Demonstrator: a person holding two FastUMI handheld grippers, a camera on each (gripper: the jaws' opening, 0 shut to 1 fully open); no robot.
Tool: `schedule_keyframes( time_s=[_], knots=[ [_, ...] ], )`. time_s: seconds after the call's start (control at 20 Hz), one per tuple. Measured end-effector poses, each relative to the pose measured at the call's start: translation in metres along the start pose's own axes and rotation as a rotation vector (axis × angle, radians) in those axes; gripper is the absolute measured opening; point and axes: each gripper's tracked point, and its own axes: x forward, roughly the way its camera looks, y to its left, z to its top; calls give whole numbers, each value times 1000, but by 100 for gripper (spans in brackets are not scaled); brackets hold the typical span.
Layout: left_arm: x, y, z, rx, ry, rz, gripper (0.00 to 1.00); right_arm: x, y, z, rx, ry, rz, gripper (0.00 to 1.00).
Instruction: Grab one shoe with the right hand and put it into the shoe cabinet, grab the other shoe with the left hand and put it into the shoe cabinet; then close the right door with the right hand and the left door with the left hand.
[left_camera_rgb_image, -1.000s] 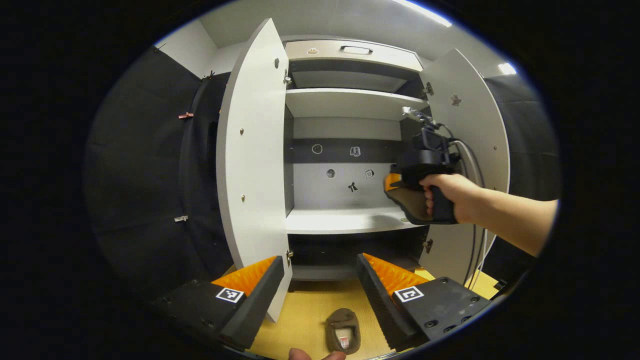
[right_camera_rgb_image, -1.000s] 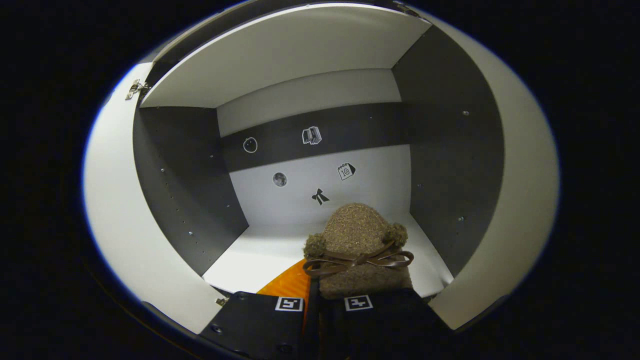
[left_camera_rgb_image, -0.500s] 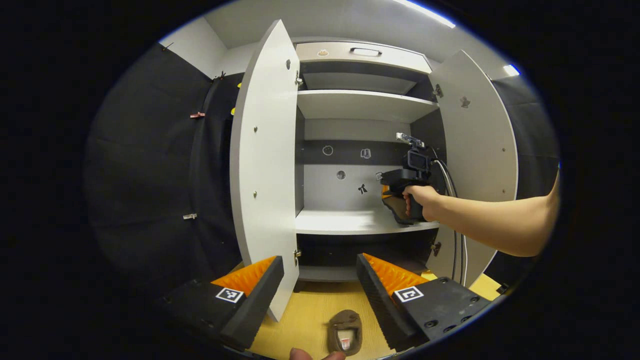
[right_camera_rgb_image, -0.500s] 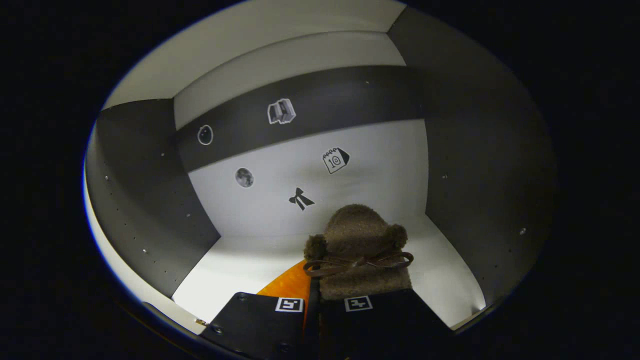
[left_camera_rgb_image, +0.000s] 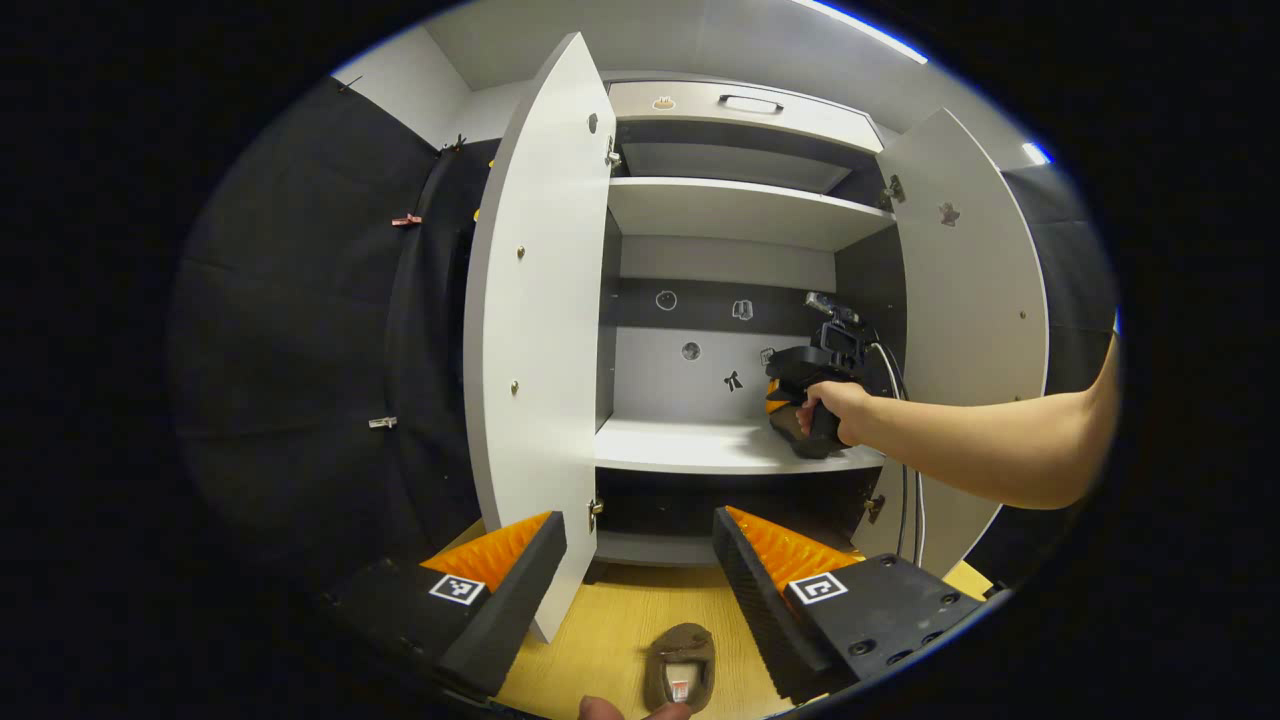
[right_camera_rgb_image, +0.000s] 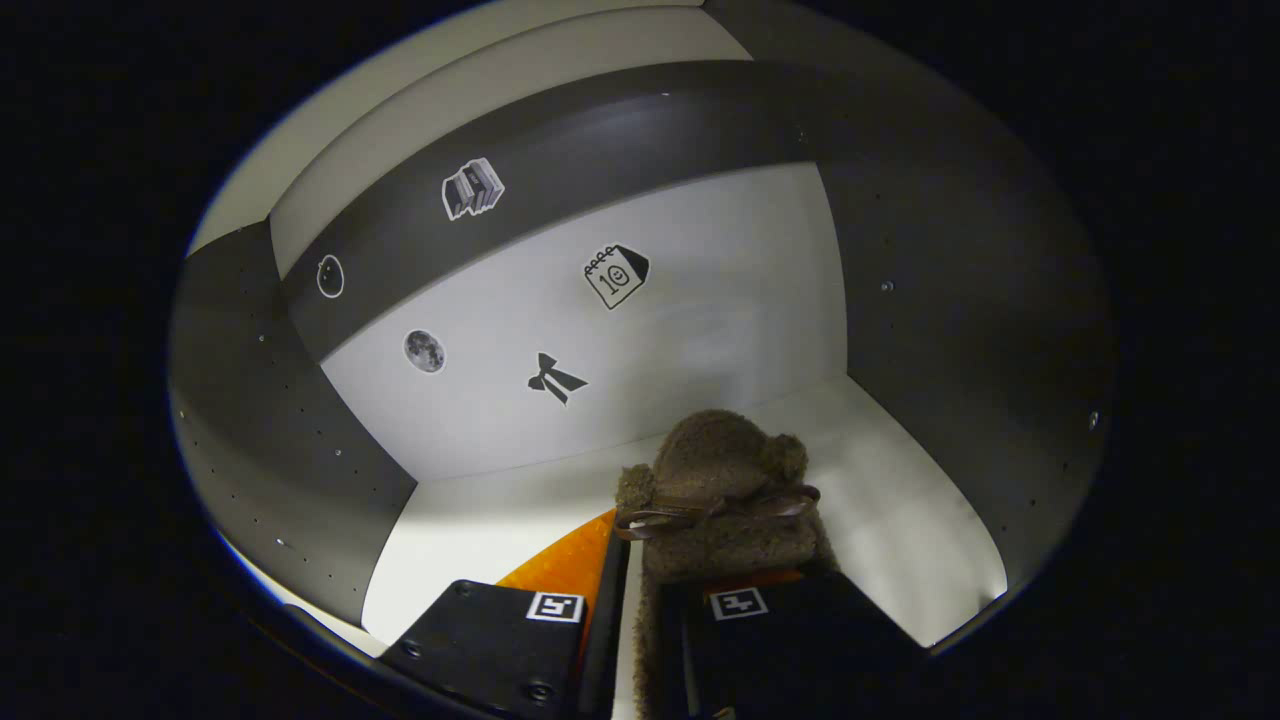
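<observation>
Both doors swung wide, left door (left_camera_rgb_image: 530, 330) and right door (left_camera_rgb_image: 975, 330); right hand-held gripper (right_camera_rgb_image: 640, 620) clamped on brown shoe (right_camera_rgb_image: 725, 490), now deeper over shelf (right_camera_rgb_image: 480, 530), room left of it; left hand-held gripper (left_camera_rgb_image: 640, 560) agape above second shoe (left_camera_rgb_image: 682, 665) on floor (left_camera_rgb_image: 610, 640).

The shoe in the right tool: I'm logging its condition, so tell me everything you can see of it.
The shoe is a brown, fuzzy, slipper-like piece with two pompoms and a thin brown ribbon bow across its top. Its heel end sits between the right tool's fingers, toe pointing toward the back panel, over the pale cabinet shelf; whether it touches the shelf is unclear.
</observation>
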Motion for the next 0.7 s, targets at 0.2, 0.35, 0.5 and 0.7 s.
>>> schedule_keyframes(
  time_s=[0.2,0.35,0.5,0.7],
  knots=[
    [-5,-8,2,-15,1,-36,95,-16,12,-2,7,21,29,64],
    [-12,-12,7,-15,-7,-52,95,-34,17,-3,-32,15,39,76],
    [-18,-13,9,-9,-14,-62,94,-57,22,-6,-69,3,52,93],
    [-24,-12,9,-17,-11,-71,95,-100,32,0,-85,-54,104,98]
  ],
)
